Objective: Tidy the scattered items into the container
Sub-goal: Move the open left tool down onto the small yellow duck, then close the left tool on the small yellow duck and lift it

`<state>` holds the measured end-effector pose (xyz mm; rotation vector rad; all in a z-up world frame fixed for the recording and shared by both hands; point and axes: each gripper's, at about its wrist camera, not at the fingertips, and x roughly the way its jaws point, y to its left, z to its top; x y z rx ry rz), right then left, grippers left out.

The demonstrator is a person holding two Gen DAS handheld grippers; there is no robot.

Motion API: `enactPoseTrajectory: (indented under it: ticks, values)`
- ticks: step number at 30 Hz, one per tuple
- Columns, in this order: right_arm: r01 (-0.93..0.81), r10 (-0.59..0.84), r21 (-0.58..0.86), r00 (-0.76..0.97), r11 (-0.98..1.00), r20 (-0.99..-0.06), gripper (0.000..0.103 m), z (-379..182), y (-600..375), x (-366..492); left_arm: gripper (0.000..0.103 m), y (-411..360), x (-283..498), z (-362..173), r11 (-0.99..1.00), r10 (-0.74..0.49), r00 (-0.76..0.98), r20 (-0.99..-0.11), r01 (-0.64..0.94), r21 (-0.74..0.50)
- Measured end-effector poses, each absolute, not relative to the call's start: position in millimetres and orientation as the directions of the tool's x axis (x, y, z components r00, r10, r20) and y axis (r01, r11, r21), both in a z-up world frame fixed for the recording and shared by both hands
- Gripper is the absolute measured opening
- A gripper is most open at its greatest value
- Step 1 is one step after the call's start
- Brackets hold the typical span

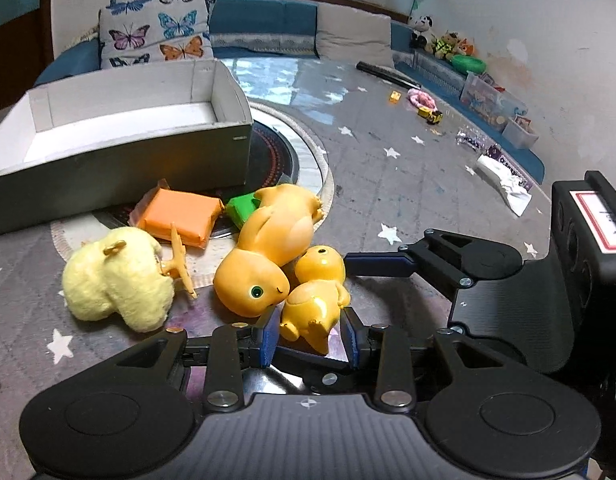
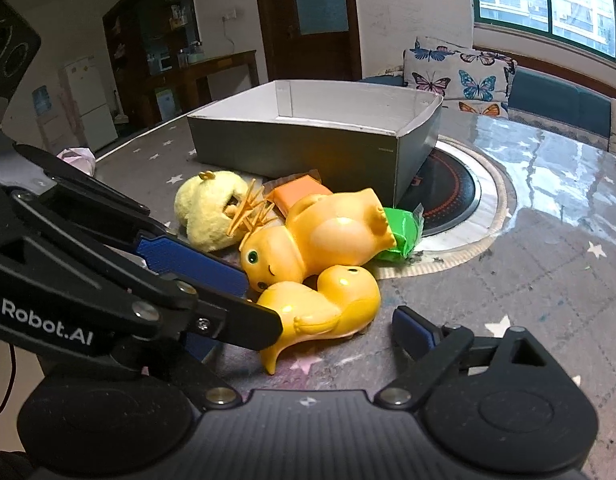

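A small yellow rubber duck [image 1: 318, 300] lies on the table, and my left gripper [image 1: 310, 330] is shut on its body. The same duck shows in the right wrist view [image 2: 328, 304], between the fingers of my open right gripper [image 2: 328, 320], with the left gripper's finger [image 2: 195, 264] against it. A large yellow duck [image 1: 267, 248] [image 2: 320, 236] lies beside it. A pale plush chick [image 1: 115, 278] [image 2: 207, 208], an orange block [image 1: 175, 218] [image 2: 301, 194] and a green block [image 1: 241, 208] [image 2: 402, 234] lie nearby. The grey cardboard box [image 1: 119, 160] [image 2: 308, 148] stands behind them.
A round black hob plate [image 1: 275, 156] [image 2: 448, 188] is set in the table beside the box. Small toys [image 1: 420, 104], a dark remote [image 1: 388, 74] and crumpled paper [image 1: 504, 178] lie at the far right. A butterfly cushion [image 1: 155, 36] and bench are behind.
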<state>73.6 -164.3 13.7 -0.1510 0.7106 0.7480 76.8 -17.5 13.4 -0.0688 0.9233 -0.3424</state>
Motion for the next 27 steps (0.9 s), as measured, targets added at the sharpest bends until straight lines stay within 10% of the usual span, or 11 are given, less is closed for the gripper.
enactPoseTrajectory:
  ticks: [27]
  values:
    - [-0.671, 0.555, 0.036, 0.580, 0.740, -0.596, 0.072, 26.7, -163.9, 56.1, 0.037, -17.0, 76.8, 24.8, 0.919, -0.382, 0.535, -0.754, 0.304, -0.250]
